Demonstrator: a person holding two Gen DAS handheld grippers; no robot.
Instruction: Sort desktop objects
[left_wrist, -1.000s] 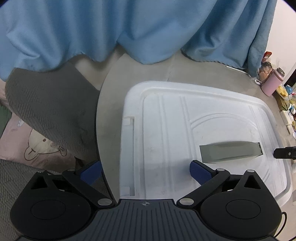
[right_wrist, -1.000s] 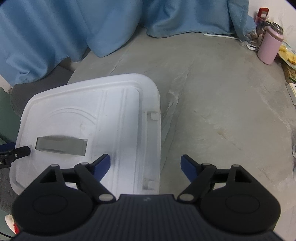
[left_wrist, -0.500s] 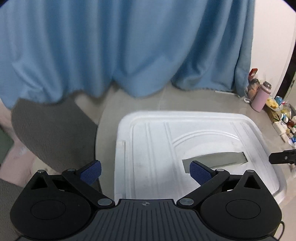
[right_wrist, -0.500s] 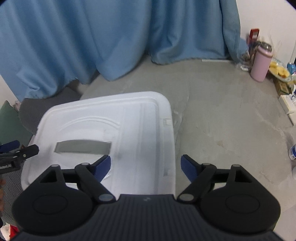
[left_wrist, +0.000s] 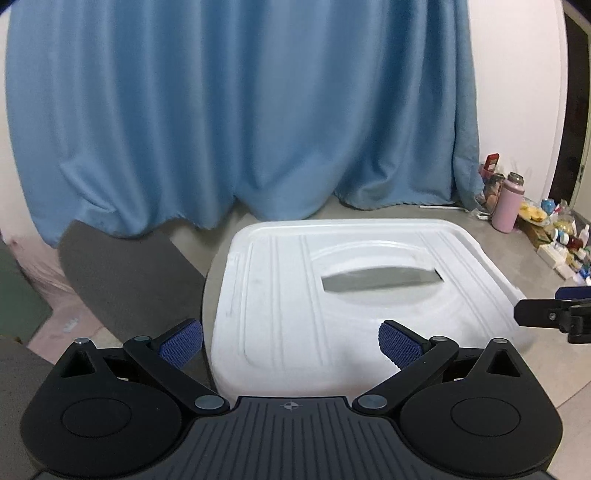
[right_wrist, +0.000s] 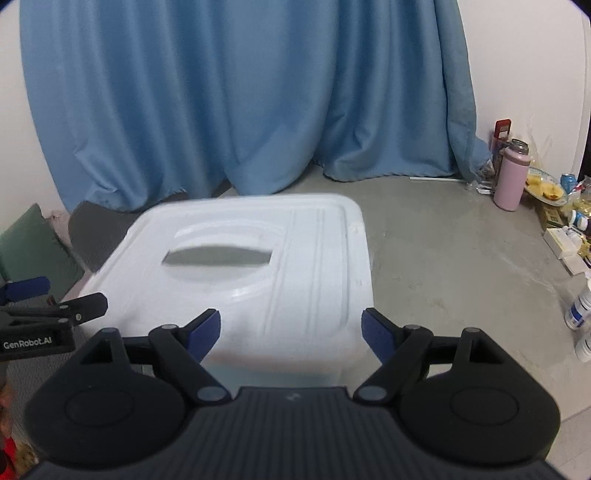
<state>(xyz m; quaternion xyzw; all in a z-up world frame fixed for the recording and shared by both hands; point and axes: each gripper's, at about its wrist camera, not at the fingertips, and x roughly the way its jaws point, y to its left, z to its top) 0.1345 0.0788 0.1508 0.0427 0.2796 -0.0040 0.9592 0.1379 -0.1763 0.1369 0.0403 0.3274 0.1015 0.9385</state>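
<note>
A white plastic bin lid (left_wrist: 288, 295) with a grey recessed handle (left_wrist: 380, 280) covers a storage bin on the floor; it also shows in the right wrist view (right_wrist: 306, 258). My left gripper (left_wrist: 290, 341) is open and empty over the lid's near left edge. My right gripper (right_wrist: 291, 332) is open and empty over the lid's near right part. A right finger (left_wrist: 543, 314) shows at the left view's right edge, and a left finger (right_wrist: 74, 310) at the right view's left edge.
A blue curtain (left_wrist: 240, 110) hangs behind. A grey mat (left_wrist: 122, 273) and green cushion (right_wrist: 33, 251) lie left. A pink bottle (right_wrist: 511, 181), snacks, small boxes (right_wrist: 561, 243) and white bottles (right_wrist: 581, 306) line the right wall on the concrete floor (right_wrist: 443, 258).
Both grippers have risen and tilted up from looking down at the lid to looking across it. The curtain and wall fill more of each view. Both stay open.
</note>
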